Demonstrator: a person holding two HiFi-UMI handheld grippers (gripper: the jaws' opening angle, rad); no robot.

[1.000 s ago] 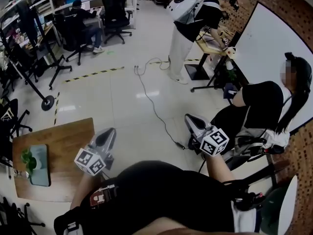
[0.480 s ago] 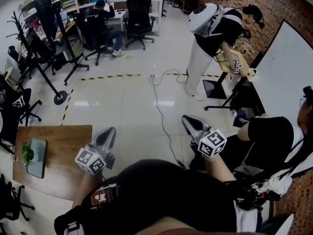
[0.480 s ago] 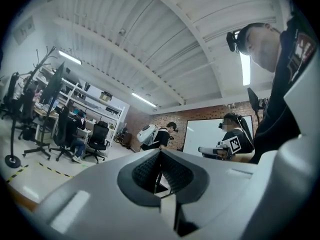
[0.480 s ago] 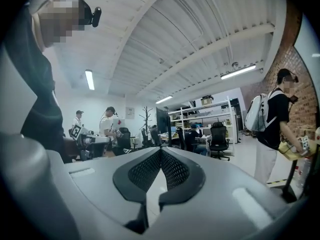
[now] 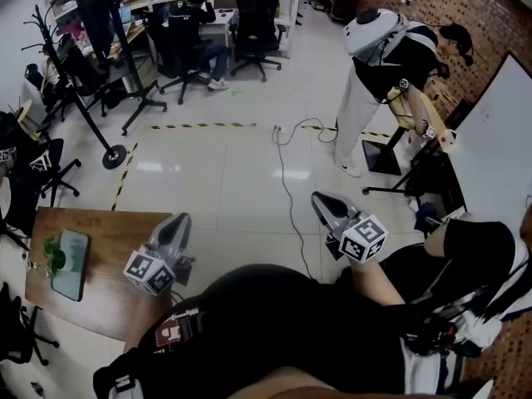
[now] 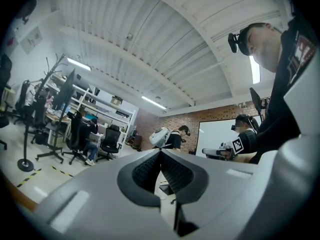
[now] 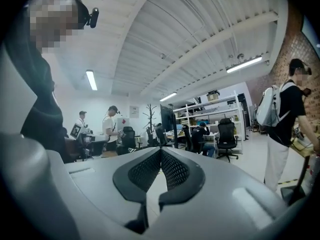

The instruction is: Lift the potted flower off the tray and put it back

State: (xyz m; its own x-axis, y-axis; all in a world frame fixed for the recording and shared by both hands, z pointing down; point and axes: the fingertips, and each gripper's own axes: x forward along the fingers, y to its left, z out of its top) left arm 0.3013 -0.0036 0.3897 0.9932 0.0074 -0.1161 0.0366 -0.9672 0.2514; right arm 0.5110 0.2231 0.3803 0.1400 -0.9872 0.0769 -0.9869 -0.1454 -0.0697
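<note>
The potted flower [image 5: 50, 254], a small green plant, stands at the left end of a pale blue tray [image 5: 73, 264] on the wooden table [image 5: 112, 293] at the lower left of the head view. My left gripper [image 5: 180, 219] is held level above the table's right edge, well to the right of the tray, shut with nothing in it. My right gripper [image 5: 317, 198] hovers over the floor further right, also shut and empty. In the left gripper view [image 6: 161, 151] and the right gripper view [image 7: 161, 150] the ribbed pads meet, and only the room shows beyond them.
A standing person with a white backpack [image 5: 378, 48] bends over a small table at the back right. A seated person [image 5: 478, 252] is close on the right. A cable [image 5: 287, 181] trails over the floor. A coat stand [image 5: 83, 90] and office chairs [image 5: 253, 15] are at the back.
The whole view has swung to the left: the table, tray and flower now lie further right and fuller in view. Both grippers turned with it and stayed shut.
</note>
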